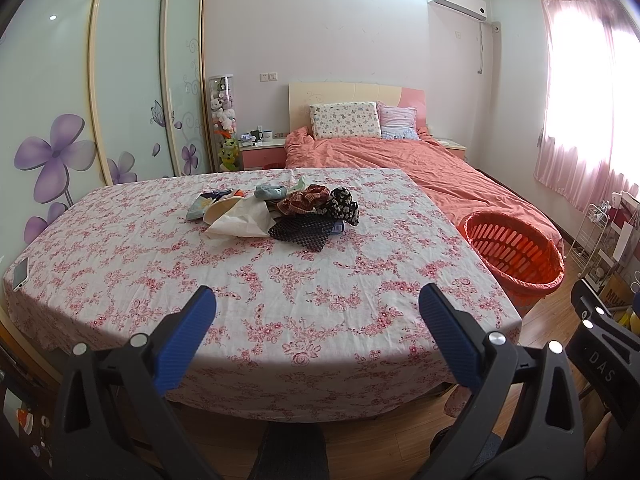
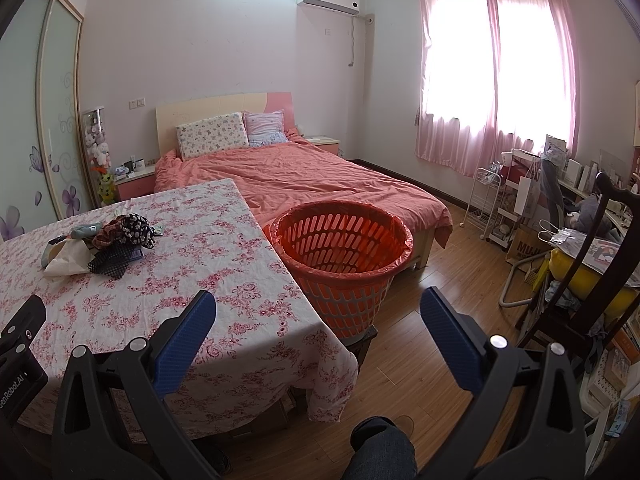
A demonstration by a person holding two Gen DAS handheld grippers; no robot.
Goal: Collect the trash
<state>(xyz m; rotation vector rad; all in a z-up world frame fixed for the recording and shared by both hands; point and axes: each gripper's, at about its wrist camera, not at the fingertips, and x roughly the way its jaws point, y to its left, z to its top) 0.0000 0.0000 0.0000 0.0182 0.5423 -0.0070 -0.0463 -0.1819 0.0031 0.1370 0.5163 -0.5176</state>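
Note:
A heap of trash (image 1: 276, 212) lies mid-table on the floral tablecloth (image 1: 280, 280): cream paper, black mesh, plaid and spotted fabric scraps, wrappers. It also shows in the right wrist view (image 2: 104, 246) at far left. An orange slatted basket (image 1: 516, 256) lined with a bag stands right of the table, large in the right wrist view (image 2: 344, 256). My left gripper (image 1: 318, 304) is open and empty over the table's near edge. My right gripper (image 2: 318, 308) is open and empty, near the table's right corner, short of the basket.
A phone (image 1: 20, 274) lies on the table's left edge. A bed with a salmon cover (image 2: 304, 176) stands behind the table. A wardrobe (image 1: 100, 100) is at left. A dark chair (image 2: 592, 264), white cart (image 2: 490, 204) and clutter line the right wall.

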